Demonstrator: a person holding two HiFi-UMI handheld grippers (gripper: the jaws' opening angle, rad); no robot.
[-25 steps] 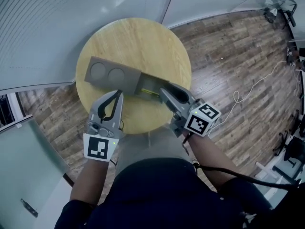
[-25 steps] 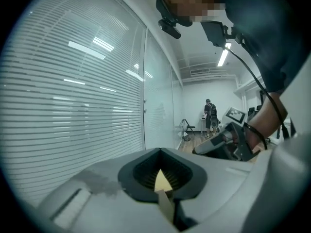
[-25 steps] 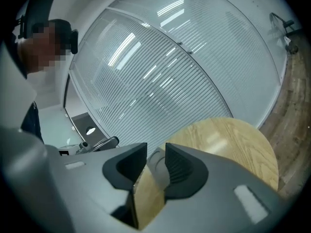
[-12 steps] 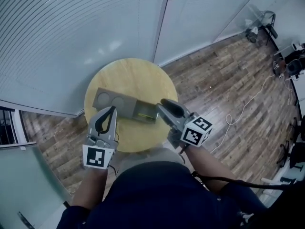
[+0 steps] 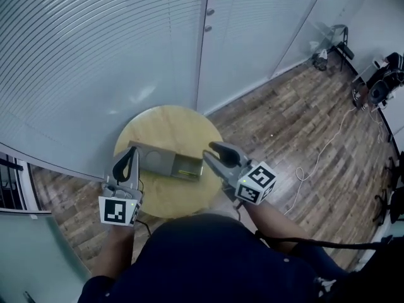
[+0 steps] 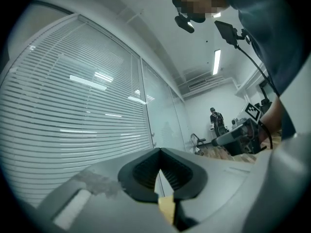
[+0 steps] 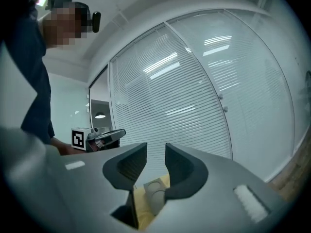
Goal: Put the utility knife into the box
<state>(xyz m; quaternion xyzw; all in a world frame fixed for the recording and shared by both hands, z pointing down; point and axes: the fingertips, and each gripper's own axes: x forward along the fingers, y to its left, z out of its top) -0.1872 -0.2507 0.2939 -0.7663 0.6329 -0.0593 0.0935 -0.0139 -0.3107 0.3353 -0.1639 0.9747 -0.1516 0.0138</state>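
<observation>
- Finding the utility knife (image 5: pixel 187 167) as a thin yellow-green strip, too small for detail, lying inside the open end of the grey box (image 5: pixel 151 160).
- Placing that box on the round wooden table (image 5: pixel 170 128), with its open end turned toward the person's right side.
- Reading the left gripper (image 5: pixel 130 151) as clenched, ribbed pads (image 6: pixel 146 171) meeting tip to tip on nothing.
- Seeing it over the table's near left edge, beside the box's closed end and well apart from the knife.
- Reading the right gripper (image 5: pixel 209 153) as released, a narrow gap between its dark pads (image 7: pixel 181 169) and nothing in that gap.
- Seeing its tips near the box's open end, close to the knife but not on it; cannot tell how high above.
- Noting, low between those right jaws, a bit of yellow tabletop and a grey corner of the box.
- Looking past both sets of jaws onto white slatted blinds (image 7: pixel 194 96) rather than the knife.
</observation>
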